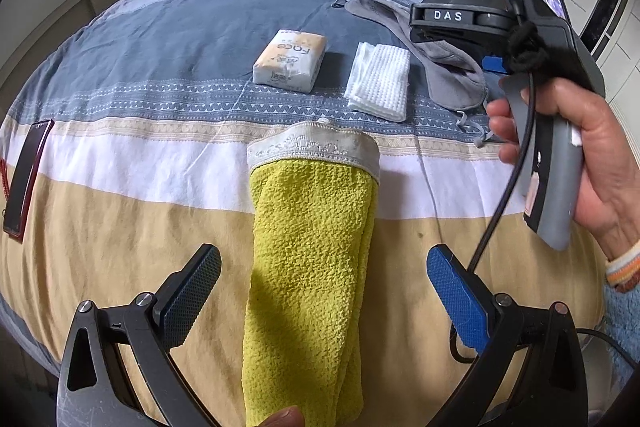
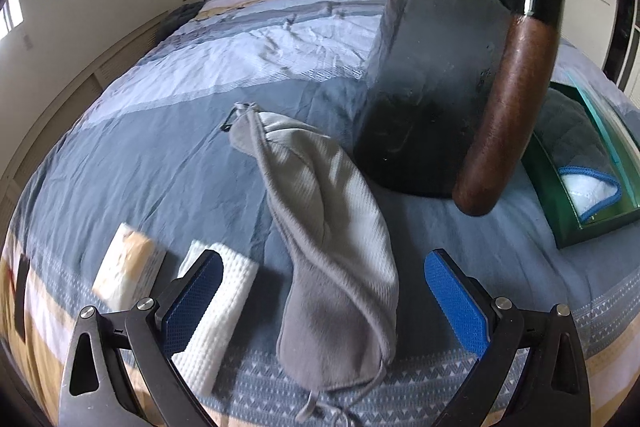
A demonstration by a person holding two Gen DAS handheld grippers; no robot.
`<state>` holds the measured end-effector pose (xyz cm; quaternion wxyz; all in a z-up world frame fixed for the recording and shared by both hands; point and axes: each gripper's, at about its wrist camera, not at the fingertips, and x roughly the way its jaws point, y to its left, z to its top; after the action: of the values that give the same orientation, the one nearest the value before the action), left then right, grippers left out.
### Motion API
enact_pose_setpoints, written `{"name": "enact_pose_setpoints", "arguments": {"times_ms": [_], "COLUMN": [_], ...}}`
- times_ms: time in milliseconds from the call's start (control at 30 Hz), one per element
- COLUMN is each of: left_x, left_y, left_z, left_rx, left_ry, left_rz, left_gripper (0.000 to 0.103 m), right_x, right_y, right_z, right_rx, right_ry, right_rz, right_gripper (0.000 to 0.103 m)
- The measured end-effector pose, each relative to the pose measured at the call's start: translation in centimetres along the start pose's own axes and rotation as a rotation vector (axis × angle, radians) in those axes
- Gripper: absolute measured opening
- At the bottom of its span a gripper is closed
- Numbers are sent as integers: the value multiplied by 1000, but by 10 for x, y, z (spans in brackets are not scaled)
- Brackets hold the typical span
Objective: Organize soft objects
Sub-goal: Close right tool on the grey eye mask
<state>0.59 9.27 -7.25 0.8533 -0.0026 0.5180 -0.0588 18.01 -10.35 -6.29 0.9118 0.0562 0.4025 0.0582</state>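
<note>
Foreground, left wrist view: folded yellow towel (image 1: 312, 267) with a white lace hem, lying on the bed (image 1: 120, 227) between the spread fingers of the left hand-held gripper (image 1: 324, 291), touched by neither pad. Long axis of the towel running straight ahead along the gripper's line, hem end farthest away; a fingertip visible at the bottom edge beside its near end. Beyond, in a row on the blue band of the cover: tissue pack (image 1: 290, 61), folded white cloth (image 1: 378, 81), grey pouch (image 1: 440, 59). Phone (image 1: 24, 179) at the far left edge.

Right wrist view: right hand-held gripper (image 2: 324, 299) likewise spread and empty, poised just above the near, wide end of the grey pouch (image 2: 332, 227). Pouch lying lengthwise away from the gripper, slanting up and left, drawstring trailing toward the camera. White cloth (image 2: 224, 291) and tissue pack (image 2: 128, 267) to its left; dark jug (image 2: 460, 67) with a brown handle behind; green box (image 2: 560, 211) already holding folded cloths at right.

Right hand (image 1: 592, 155) wrapped around its handle, tool raised and angled down over the pouch. Likely next: closing on the pouch, the right side being nearer to it; the towel nearer to the left.
</note>
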Motion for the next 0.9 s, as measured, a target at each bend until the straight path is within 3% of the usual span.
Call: {"name": "enact_pose_setpoints", "arguments": {"times_ms": [333,733,900], "left_x": [5,12,15], "left_y": [-2,-2,-2], "left_z": [4,7,5], "left_rx": [11,15,13], "left_ry": [14,23,29], "left_rz": [0,6,2], "left_gripper": [101,101,101], "right_x": [24,52,62], "right_y": [0,13,15], "right_z": [9,22,25], "right_rx": [41,-22,-44], "right_ry": [46,106,123], "right_rz": [30,14,9], "right_gripper": [103,101,94]}}
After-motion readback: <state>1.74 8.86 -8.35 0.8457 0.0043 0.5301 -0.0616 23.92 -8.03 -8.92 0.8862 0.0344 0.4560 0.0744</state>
